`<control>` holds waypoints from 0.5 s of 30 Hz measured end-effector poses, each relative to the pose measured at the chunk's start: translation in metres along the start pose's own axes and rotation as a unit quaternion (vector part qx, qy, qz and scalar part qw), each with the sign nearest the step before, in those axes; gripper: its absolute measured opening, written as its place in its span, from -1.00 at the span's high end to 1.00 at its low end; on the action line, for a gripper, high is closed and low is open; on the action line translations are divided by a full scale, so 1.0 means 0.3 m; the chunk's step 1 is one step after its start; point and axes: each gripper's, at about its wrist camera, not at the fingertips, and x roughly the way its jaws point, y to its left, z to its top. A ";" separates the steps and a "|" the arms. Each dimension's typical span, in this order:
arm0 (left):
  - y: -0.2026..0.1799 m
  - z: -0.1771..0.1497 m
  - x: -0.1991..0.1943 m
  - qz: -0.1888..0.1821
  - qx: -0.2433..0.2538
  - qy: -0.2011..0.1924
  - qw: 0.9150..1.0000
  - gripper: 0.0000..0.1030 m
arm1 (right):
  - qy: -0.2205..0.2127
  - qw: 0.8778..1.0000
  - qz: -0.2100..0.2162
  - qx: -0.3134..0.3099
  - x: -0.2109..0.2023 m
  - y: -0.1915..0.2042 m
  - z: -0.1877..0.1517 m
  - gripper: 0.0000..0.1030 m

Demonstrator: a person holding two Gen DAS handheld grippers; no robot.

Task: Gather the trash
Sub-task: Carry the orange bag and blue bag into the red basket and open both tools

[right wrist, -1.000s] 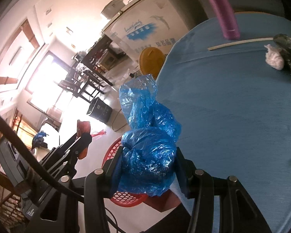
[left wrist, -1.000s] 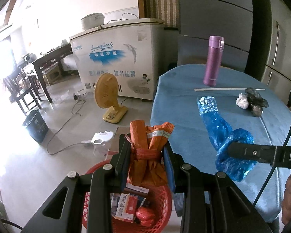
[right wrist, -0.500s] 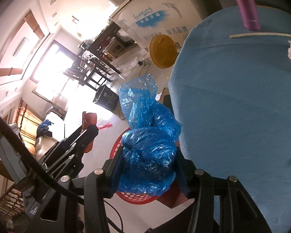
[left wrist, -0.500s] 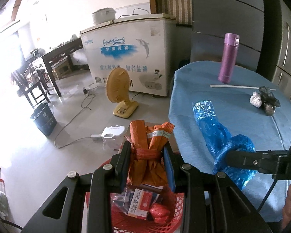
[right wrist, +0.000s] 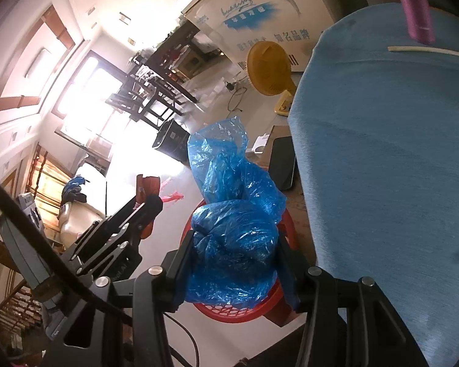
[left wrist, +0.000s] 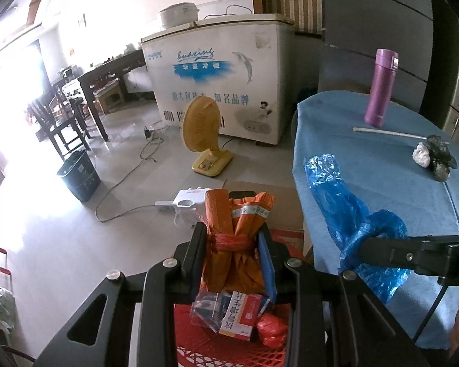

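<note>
We've got the left tongs clamping an orange wrapper bundle and the right tongs gripping a blue plastic bag above the red basket.

Blue bag glossy crinkled plastic; tablecloth apparently matt cloth.

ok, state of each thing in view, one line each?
left tongs: shut on orange packet
right tongs: shut on blue plastic bag
red basket: on floor, holds trash
purple flask: upright, lid closed
white wad: still on table
</note>
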 end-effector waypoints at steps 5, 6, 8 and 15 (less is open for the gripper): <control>0.027 -0.026 0.025 0.002 -0.005 0.012 1.000 0.34 | 0.009 1.000 0.002 0.001 0.050 -0.004 0.008 -0.02; 0.034 -0.036 0.034 0.002 -0.005 0.017 1.000 0.34 | 0.010 1.000 0.002 0.002 0.062 0.001 0.002 -0.02; 0.054 -0.059 0.057 -0.005 -0.012 0.031 0.999 0.33 | 0.016 1.000 0.004 0.006 0.076 -0.011 0.009 -0.04; 0.122 -0.133 0.110 -0.025 -0.043 0.073 0.996 0.31 | 0.035 0.999 0.016 0.015 0.164 -0.009 0.006 -0.06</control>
